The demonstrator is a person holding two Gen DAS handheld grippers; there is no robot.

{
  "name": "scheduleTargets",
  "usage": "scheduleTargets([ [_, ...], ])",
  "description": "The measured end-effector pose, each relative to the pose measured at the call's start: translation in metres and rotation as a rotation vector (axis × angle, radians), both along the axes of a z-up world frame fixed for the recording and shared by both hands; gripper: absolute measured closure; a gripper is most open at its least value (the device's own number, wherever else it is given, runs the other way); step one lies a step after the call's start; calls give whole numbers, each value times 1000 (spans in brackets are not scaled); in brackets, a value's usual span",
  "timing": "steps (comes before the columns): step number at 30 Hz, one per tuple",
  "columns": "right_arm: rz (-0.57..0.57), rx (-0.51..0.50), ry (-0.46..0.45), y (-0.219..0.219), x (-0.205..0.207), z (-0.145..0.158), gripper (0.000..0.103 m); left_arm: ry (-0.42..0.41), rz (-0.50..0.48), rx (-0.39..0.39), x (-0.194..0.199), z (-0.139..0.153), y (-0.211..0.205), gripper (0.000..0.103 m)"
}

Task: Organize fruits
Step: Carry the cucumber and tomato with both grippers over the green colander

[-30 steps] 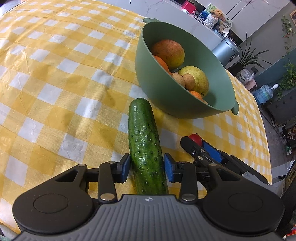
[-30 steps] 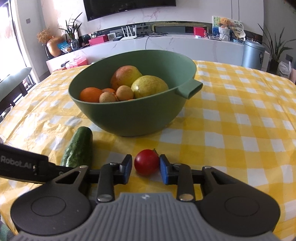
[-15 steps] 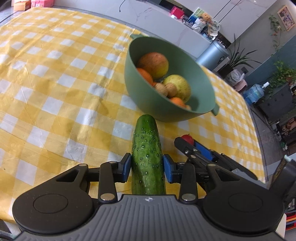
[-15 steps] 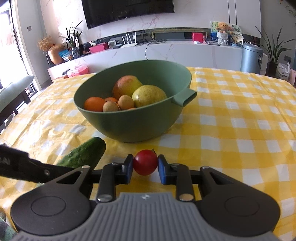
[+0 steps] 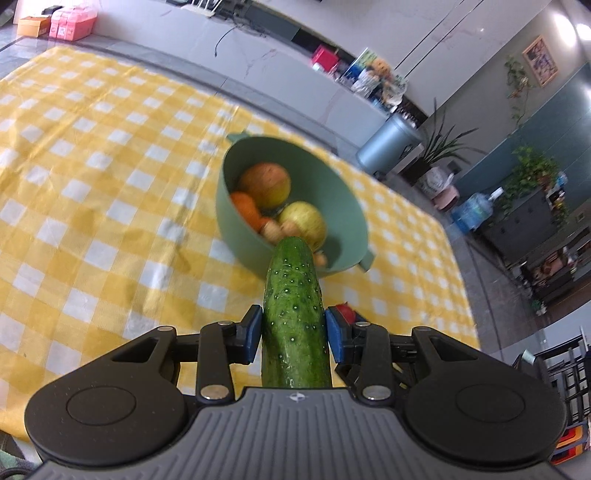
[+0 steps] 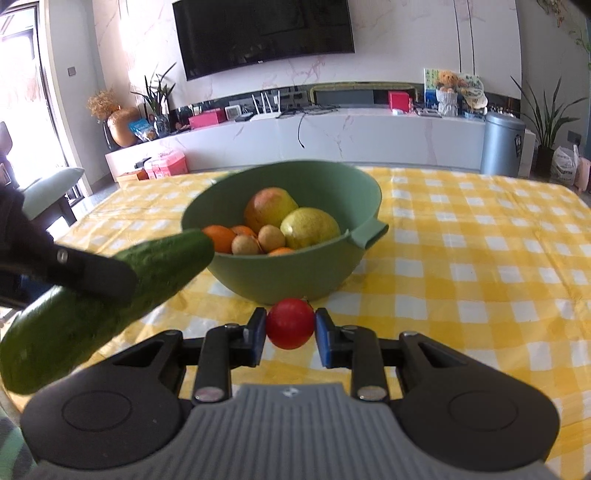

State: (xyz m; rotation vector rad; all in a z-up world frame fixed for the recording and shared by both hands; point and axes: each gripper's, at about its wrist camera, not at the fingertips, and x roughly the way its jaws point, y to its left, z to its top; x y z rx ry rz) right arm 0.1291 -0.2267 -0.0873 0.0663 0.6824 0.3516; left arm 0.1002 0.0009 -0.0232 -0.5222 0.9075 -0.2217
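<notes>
Cucumber [image 5: 294,314], clamped in left hand-held gripper [image 5: 293,332], points lengthwise toward bowl [image 5: 343,206]; right hand-held gripper [image 6: 290,334] pinches tomato [image 6: 290,323]

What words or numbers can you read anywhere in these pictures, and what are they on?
None can be read.
The TV has a tiny mark on its bottom edge: too small.
The poster behind the teddy bear: print too blurred.
The grey bin has a dark label: unreadable.
The left gripper, holding the cucumber, and the right gripper, holding the tomato, show only a small emblem, no letters.

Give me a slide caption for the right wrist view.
Right tool grips a tomato before the green fruit bowl.
</notes>
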Motion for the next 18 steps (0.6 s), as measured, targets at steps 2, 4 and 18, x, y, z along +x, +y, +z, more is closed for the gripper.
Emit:
scheduleTargets([
  [2, 3, 3, -13, -1, -2, 7, 78, -19, 1, -12, 1, 6, 1, 62],
  [4, 8, 6, -25, -2, -4, 13, 78, -30, 6, -26, 4, 10, 3, 62],
  [18, 55, -73, -92, 1, 43, 55, 78, -54, 38, -39, 63, 19, 8, 62],
])
